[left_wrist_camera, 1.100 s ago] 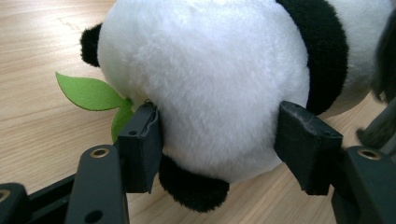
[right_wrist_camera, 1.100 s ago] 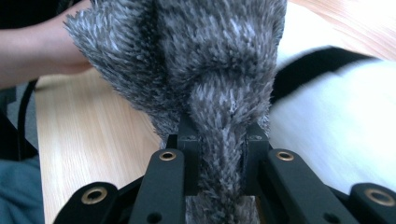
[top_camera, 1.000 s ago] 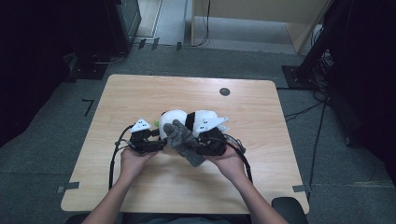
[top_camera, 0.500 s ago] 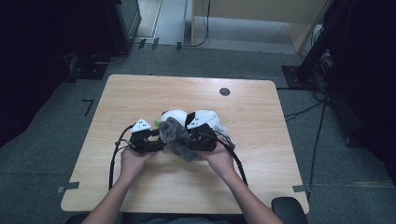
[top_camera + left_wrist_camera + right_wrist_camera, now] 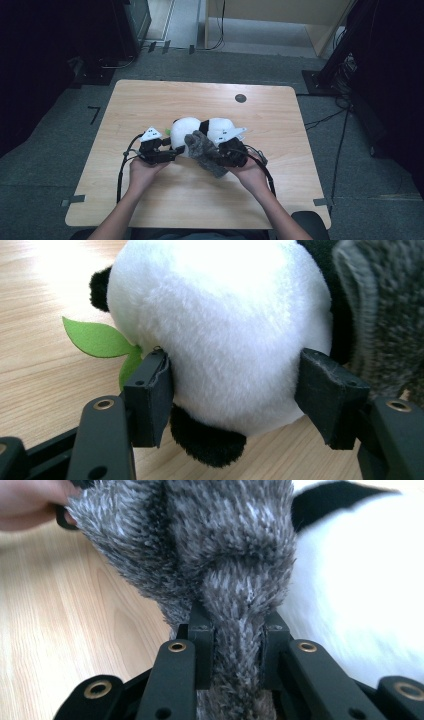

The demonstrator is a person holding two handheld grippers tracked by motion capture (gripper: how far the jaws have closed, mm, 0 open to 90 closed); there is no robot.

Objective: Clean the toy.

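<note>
My left tongs (image 5: 235, 390) clamp the toy panda (image 5: 220, 325). My right tongs (image 5: 237, 635) pinch the grey furry cloth (image 5: 200, 545) draped against the panda.

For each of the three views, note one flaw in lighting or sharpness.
High view: table lit, dark surroundings. Left gripper view: glare washes out the panda toy along its top. Right gripper view: the grey furry cloth is sharp, while the panda's white fur at right is overexposed and soft.
</note>
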